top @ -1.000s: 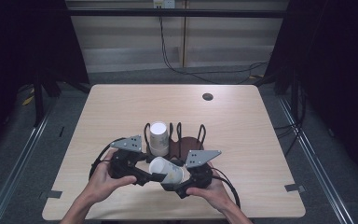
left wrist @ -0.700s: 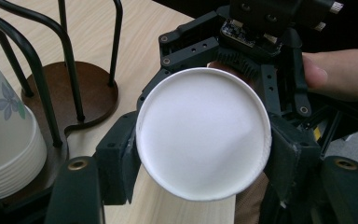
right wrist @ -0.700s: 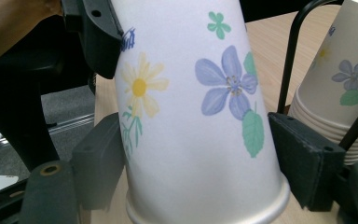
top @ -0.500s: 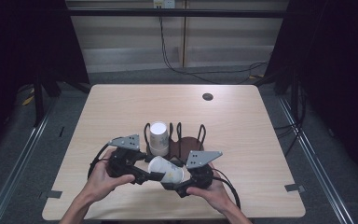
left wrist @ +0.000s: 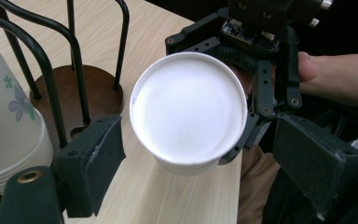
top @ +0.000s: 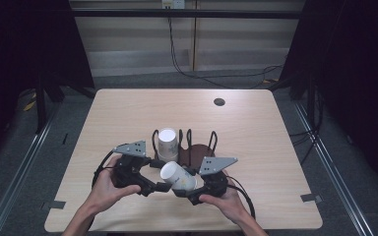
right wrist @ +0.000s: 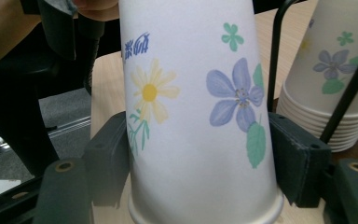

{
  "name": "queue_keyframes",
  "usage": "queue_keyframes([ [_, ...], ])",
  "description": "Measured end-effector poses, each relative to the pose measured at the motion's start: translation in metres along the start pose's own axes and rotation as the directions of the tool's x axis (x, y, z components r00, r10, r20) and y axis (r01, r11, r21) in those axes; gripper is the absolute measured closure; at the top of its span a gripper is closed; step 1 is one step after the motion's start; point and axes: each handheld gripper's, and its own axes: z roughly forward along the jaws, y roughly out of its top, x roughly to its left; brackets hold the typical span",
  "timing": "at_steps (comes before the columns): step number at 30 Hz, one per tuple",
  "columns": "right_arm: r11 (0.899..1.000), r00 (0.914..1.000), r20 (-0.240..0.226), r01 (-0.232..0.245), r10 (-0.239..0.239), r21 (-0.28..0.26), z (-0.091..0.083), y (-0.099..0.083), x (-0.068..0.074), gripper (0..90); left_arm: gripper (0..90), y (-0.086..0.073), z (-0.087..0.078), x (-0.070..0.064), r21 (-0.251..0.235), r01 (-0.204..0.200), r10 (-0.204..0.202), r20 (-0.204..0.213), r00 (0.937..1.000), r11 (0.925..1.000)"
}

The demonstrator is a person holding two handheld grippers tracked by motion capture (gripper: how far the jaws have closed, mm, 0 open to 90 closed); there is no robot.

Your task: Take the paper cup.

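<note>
Over wooden table (top: 256, 147), right hand-held gripper (top: 184, 189) clamps paper cup (top: 177, 177) — sideways, base toward open left hand-held gripper (top: 152, 189)

Over the last second little moves at the near edge of the worktop (top: 256, 147). The paper cup (top: 178, 176) held sideways by the right claw (top: 191, 188) sits a touch nearer the left claw (top: 153, 186) than a second ago, its white base now level with that claw's tips in the high view. The left hand (top: 106, 184) has edged slightly inward with it. In the left gripper view the cup's base (left wrist: 189, 109) lies between the two pads, which stand apart on either side without touching it.
</note>
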Motion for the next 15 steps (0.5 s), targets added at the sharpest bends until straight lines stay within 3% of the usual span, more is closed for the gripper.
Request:
queue_keyframes([
  [9,0.999,0.9998,0.011,-0.019,0.019,0.028,-0.0028,0.0003,-0.0036,29.3,16.7,-0.0046,0.0049,0.0037,0.035,0.011,-0.010,-0.029,0.9995,0.9993],
  [15,0.997,0.9993,0.024,-0.031,0.030,0.071,-0.0052,0.0006,-0.0058,29.8,16.7,-0.0080,0.0054,0.0022,0.057,-0.003,0.006,-0.048,0.9988,0.9984],
])
